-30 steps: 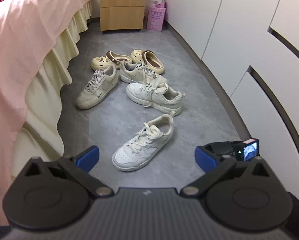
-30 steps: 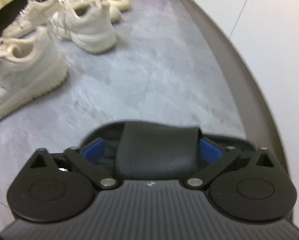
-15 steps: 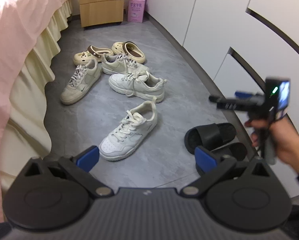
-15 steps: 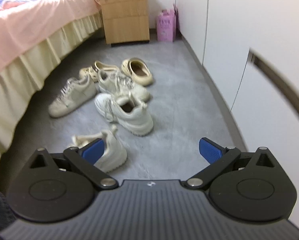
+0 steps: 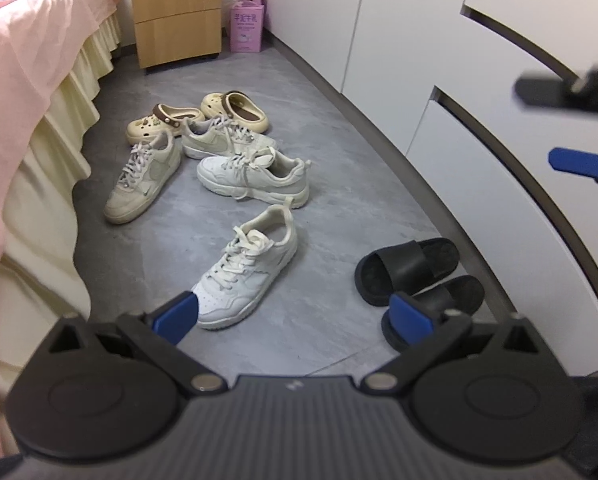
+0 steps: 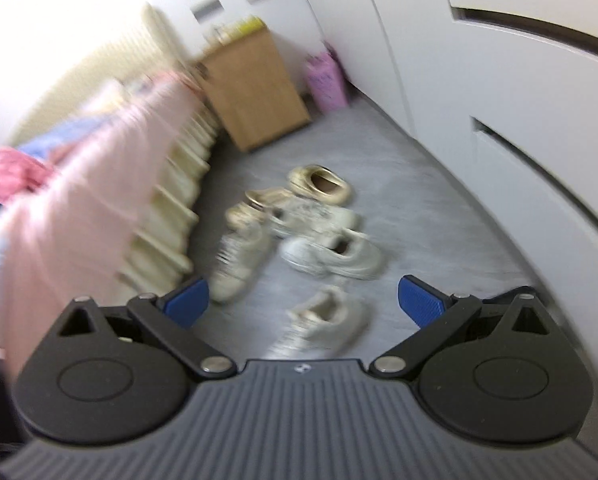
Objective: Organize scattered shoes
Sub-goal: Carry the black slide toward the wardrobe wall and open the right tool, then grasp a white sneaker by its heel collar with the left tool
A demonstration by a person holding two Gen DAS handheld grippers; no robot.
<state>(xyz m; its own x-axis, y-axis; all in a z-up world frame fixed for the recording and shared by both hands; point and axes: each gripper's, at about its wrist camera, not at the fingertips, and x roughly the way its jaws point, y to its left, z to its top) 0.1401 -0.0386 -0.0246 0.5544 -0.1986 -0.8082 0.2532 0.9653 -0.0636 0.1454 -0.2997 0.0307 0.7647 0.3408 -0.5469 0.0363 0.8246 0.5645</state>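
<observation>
Scattered shoes lie on a grey floor (image 5: 331,128) between a bed draped in a pink sheet (image 5: 23,80) along the left of the frame and white cabinet doors (image 5: 439,40) curving down the right. The left gripper (image 5: 295,318), at the lower centre of the left wrist view, stands wide with nothing between its blue pads, above the floor. Just beyond it, in the middle of the frame, a white sneaker (image 5: 247,276) points toward the lower left. To the lower right, a pair of black slides (image 5: 415,270) lies side by side close to the cabinet base, the nearer one partly hidden behind the gripper's right pad. Farther up the frame, a chunky white sneaker (image 5: 255,178) lies crosswise; behind it a cream sneaker (image 5: 219,142) touches two beige clogs (image 5: 203,114), and another cream sneaker (image 5: 145,182) angles toward the bed skirt. A wooden drawer unit (image 5: 177,10) and a pink box (image 5: 247,24) stand at the top centre. At the right edge of this view, the right gripper (image 5: 563,128) appears blurred in the air, its fingers spread. The right wrist view is motion-blurred; there the right gripper's blue pads (image 6: 419,300) are wide apart and empty above the same cluster of pale shoes.
</observation>
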